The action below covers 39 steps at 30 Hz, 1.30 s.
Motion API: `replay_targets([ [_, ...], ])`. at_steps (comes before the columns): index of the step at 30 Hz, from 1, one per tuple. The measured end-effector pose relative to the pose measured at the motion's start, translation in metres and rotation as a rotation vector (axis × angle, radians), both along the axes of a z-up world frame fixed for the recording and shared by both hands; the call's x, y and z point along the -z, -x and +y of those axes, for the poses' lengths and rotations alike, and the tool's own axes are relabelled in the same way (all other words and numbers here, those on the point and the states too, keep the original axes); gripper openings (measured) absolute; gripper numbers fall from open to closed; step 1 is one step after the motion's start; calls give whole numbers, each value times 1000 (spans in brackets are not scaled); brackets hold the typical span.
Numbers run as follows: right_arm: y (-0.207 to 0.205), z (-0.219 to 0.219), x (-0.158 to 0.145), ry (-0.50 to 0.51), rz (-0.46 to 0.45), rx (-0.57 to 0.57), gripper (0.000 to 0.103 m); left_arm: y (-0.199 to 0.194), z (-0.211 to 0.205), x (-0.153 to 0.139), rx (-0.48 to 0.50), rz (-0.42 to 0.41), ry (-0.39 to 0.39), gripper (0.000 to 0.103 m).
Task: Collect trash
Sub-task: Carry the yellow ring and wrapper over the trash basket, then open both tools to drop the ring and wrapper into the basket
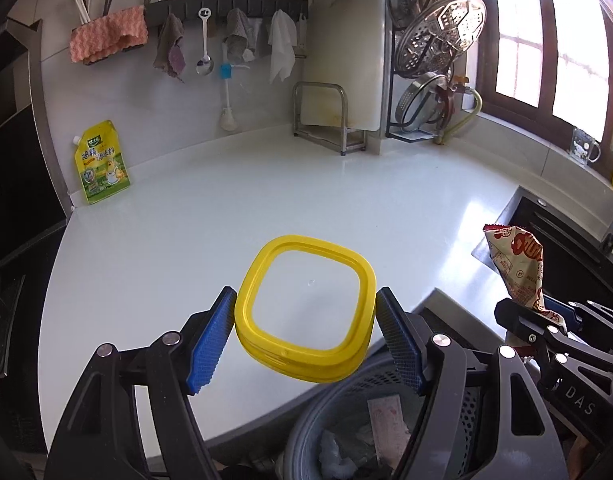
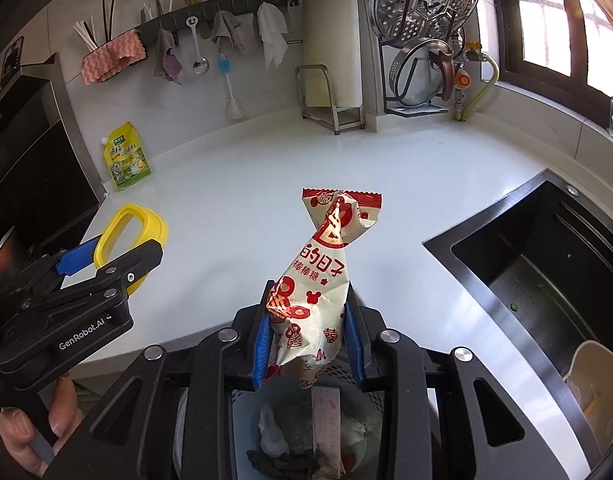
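My left gripper (image 1: 305, 320) is shut on a yellow square lid (image 1: 306, 312) with a clear centre, held above the counter's front edge; it also shows in the right wrist view (image 2: 130, 236). My right gripper (image 2: 308, 340) is shut on a red-and-white snack wrapper (image 2: 326, 264) that stands up between its blue pads; the wrapper also shows in the left wrist view (image 1: 518, 268). A grey perforated trash basket (image 1: 310, 420) sits below both grippers, with several scraps inside (image 2: 326, 420).
A yellow seasoning pouch (image 1: 102, 162) leans against the wall at the back left of the white counter (image 1: 266, 200). A black sink (image 2: 546, 264) lies to the right. A rack with a cutting board (image 1: 342, 80) and steamer lids stands at the back.
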State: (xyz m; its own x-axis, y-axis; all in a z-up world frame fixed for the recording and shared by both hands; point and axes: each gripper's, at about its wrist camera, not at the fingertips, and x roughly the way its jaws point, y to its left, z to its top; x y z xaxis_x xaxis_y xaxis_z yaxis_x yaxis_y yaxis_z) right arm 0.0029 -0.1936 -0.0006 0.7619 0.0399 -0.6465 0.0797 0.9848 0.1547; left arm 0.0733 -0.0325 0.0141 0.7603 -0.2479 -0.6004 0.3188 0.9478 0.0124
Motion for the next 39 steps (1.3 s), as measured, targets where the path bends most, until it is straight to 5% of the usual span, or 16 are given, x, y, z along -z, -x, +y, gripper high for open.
replay_targets([
  [10, 81, -1, 27, -14, 38, -36, 30, 62, -5, 34, 38, 59, 10, 69],
  [20, 85, 1, 71, -76, 118, -41, 31, 75, -16, 74, 54, 136, -33, 70],
  [31, 84, 0, 91, -114, 147, -56, 33, 74, -11, 84, 29, 161, -44, 73],
  [37, 92, -6, 84, -116, 97, -39, 59, 77, -7, 83, 23, 155, -41, 84],
  [39, 94, -8, 82, -120, 89, -32, 59, 78, -7, 82, 18, 148, -50, 86],
])
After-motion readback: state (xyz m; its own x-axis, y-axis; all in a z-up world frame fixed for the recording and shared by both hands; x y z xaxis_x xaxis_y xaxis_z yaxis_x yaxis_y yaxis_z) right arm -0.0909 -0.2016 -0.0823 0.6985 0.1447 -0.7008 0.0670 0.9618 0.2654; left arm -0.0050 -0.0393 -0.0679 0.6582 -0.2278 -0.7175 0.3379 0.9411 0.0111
